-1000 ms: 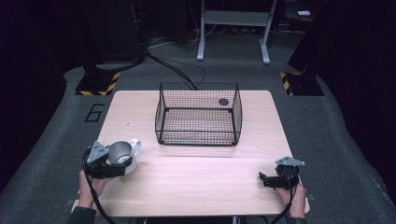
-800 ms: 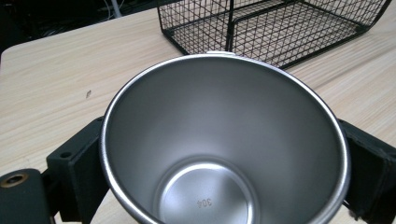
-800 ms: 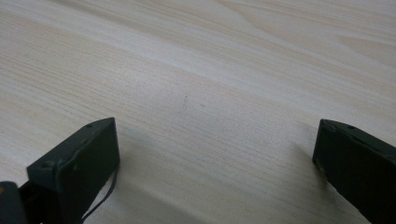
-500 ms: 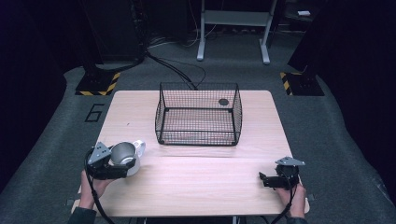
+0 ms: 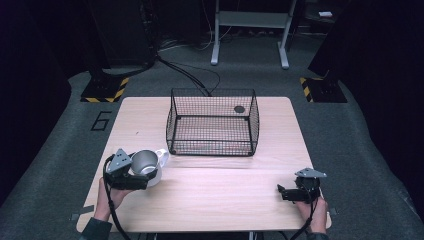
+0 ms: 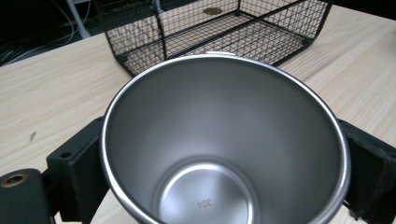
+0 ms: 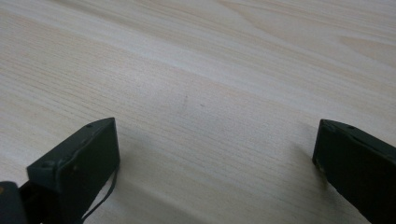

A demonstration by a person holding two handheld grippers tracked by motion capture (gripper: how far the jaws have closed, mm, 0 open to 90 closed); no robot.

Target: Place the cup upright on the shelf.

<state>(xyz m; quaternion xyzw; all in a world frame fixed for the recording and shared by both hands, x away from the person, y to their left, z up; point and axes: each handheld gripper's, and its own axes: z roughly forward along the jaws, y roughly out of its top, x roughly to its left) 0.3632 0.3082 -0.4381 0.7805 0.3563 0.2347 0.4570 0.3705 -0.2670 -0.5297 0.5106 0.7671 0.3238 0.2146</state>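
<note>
A steel mug (image 5: 146, 167) with a white outside and white handle is held at the table's front left, its mouth tilted toward me. My left gripper (image 5: 138, 180) is shut on the mug, one black jaw on each side of its wall. In the left gripper view the mug's (image 6: 224, 144) shiny inside shows, with "304" stamped on its bottom. A black wire basket (image 5: 212, 122) stands at the table's middle back, beyond the mug; its near corner (image 6: 140, 51) shows past the mug's rim. My right gripper (image 5: 281, 192) rests low at the front right, open, with bare wood between its jaws (image 7: 215, 154).
The wooden table (image 5: 220, 195) has bare room across its front middle. A small dark disc (image 5: 239, 109) lies in the basket's far right corner. Beyond the table are grey carpet, cables, a white stand's legs (image 5: 250, 37) and yellow-black striped blocks (image 5: 106, 90).
My left gripper has carried the mug a little to the right and toward the basket. The right gripper has stayed where it was.
</note>
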